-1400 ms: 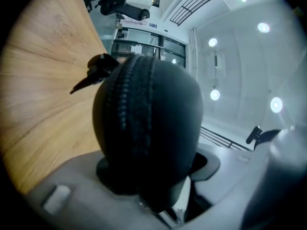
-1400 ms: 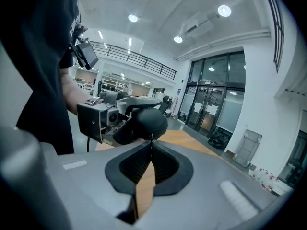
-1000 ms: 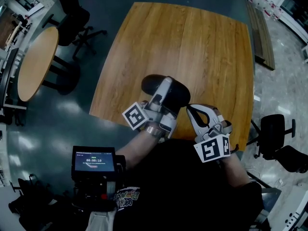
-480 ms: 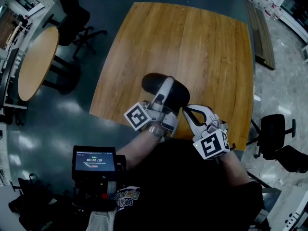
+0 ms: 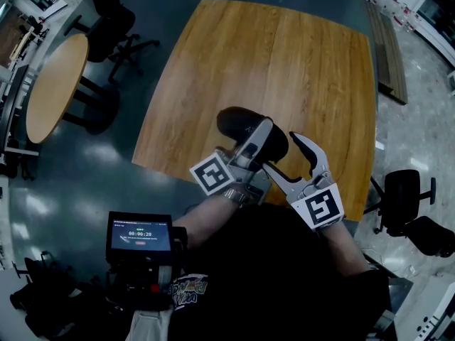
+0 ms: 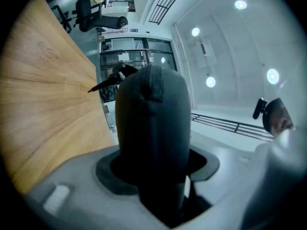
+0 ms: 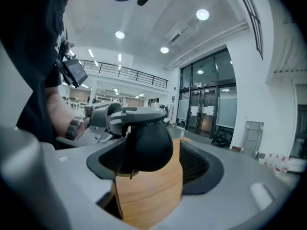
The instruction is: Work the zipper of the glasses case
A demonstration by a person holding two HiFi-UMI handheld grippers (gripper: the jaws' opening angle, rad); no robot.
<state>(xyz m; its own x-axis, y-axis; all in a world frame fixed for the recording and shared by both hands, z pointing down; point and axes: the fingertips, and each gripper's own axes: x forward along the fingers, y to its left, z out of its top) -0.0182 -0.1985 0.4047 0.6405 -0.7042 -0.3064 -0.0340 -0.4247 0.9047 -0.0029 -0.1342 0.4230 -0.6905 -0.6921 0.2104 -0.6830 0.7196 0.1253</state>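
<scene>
**A:** Where is the case, and which side has it?

**B:** Your left gripper (image 5: 259,137) has its jaws clamped on the black glasses case (image 5: 238,123). You hold it up off the worktop (image 5: 284,62), over its near edge.

**A:** And my right?

**B:** The right gripper (image 5: 281,152) has just been opening its jaws, and they now stand wide. The case's end sits in the gap and neither pad presses on it (the small tab (image 7: 130,172) hanging under that end looks like the zipper pull).

**A:** How far along am I?

**B:** One stroke of the zipper seems finished, judging by that release. No view shows whether the seam is open or shut, so you may need to take the tab again.
</scene>
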